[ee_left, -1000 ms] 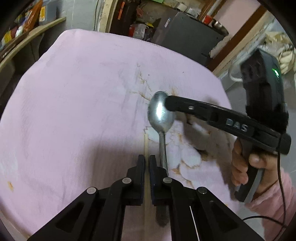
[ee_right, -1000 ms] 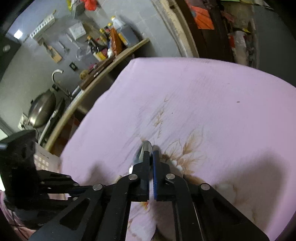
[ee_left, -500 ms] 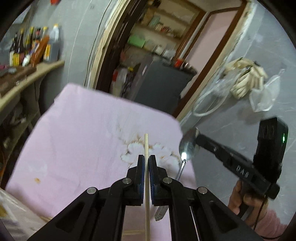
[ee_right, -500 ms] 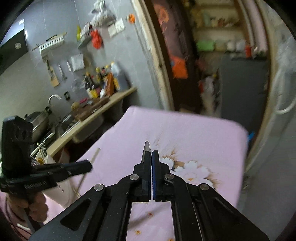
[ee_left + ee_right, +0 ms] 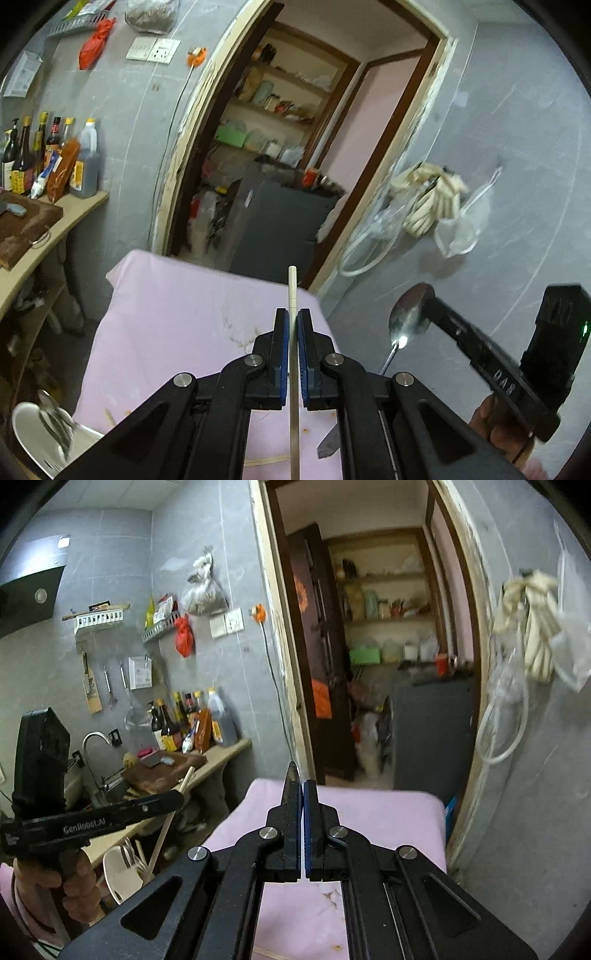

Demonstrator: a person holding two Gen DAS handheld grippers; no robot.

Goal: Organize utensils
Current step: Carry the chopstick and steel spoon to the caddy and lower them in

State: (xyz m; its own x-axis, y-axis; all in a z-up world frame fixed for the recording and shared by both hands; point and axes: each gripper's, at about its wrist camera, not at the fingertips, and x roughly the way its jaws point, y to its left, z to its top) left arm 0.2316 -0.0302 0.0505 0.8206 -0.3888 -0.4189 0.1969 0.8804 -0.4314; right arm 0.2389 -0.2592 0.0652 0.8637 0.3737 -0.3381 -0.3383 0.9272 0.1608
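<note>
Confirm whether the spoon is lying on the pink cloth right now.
No: the right gripper holds the spoon by its bowl, in the air beside the pink cloth.

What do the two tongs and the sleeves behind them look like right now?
Both are matte black pistol-grip tools with silver rivets and blue pads on the fingers. The right tongs show a green light; the left tongs carry white "GenRobot.AI" lettering. A pink sleeve covers the left wrist.

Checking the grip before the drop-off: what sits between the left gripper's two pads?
A pale chopstick runs between the left gripper's shut pads, its tip poking past them; the left wrist view shows it.
</note>
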